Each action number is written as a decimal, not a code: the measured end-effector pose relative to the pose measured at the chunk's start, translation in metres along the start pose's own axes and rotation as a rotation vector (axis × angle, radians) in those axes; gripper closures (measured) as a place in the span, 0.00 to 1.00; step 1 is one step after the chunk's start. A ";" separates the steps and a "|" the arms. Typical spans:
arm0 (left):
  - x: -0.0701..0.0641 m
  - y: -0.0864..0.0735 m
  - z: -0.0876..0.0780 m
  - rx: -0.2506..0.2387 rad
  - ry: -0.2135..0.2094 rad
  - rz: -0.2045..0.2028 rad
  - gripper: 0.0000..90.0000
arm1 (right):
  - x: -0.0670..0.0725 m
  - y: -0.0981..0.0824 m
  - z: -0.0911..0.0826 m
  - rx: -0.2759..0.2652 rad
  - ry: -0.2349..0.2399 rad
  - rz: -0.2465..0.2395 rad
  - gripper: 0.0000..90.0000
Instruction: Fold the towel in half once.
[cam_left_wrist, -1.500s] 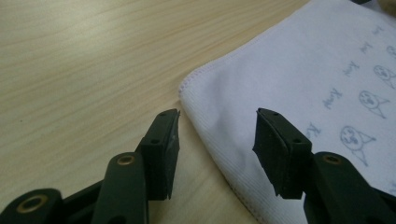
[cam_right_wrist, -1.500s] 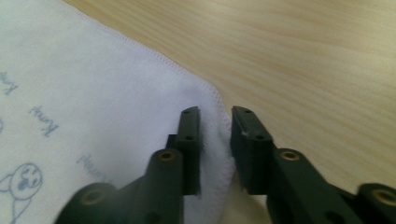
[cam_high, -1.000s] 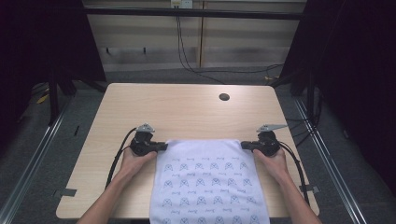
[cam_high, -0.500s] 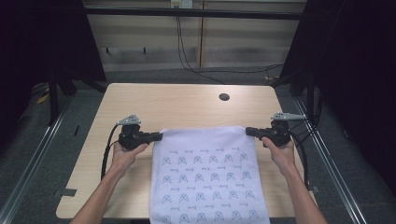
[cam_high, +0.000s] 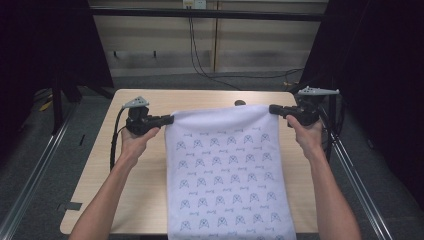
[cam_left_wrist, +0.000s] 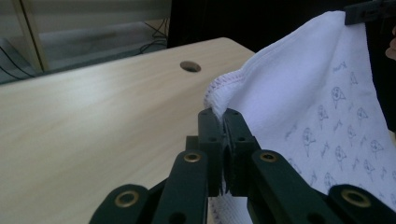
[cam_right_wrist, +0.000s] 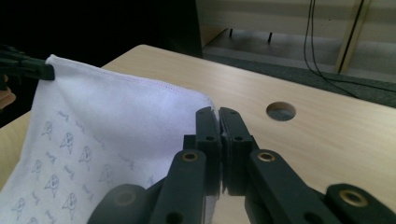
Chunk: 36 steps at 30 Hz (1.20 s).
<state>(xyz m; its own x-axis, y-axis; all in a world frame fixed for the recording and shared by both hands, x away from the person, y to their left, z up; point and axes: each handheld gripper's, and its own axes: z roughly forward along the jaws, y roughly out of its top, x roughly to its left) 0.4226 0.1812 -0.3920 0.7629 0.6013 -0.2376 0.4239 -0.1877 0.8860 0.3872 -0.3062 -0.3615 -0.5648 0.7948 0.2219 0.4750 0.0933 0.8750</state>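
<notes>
Gripping one top corner each, the two grippers hold a white cloth (cam_high: 225, 170) spread between them above the table (cam_high: 100, 200). On the high view the left gripper (cam_high: 169, 119) pinches the cloth's left corner and the right gripper (cam_high: 272, 108) the right corner, jaws pointing inward at each other, so the top edge runs nearly straight between them with a slight sag. From that edge the cloth slopes down toward the person, its lower end passing over the table's near edge. Small dark printed figures cover it in rows. In the left gripper view the jaws are closed tight on a stitched hem, and the far corner shows clamped in the other gripper at upper right. In the right gripper view the jaws likewise clamp the cloth's corner. A round hole (cam_high: 240, 103) in the table lies just behind the top edge.
</notes>
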 end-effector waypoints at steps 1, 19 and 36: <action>0.000 0.009 0.000 -0.010 0.005 0.006 0.98 | -0.002 0.005 0.000 -0.005 -0.009 0.001 0.97; -0.048 0.003 -0.028 -0.064 -0.047 0.054 0.98 | 0.008 -0.010 -0.048 -0.020 0.029 -0.045 0.98; -0.114 -0.143 -0.048 0.273 -0.216 -0.039 0.98 | 0.073 -0.169 -0.092 0.325 0.138 -0.008 0.98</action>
<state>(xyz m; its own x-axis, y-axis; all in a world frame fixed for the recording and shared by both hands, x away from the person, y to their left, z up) 0.2515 0.1764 -0.4728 0.8169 0.4396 -0.3734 0.5473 -0.3867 0.7422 0.2042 -0.3189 -0.4534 -0.6451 0.7065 0.2909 0.6476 0.3035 0.6990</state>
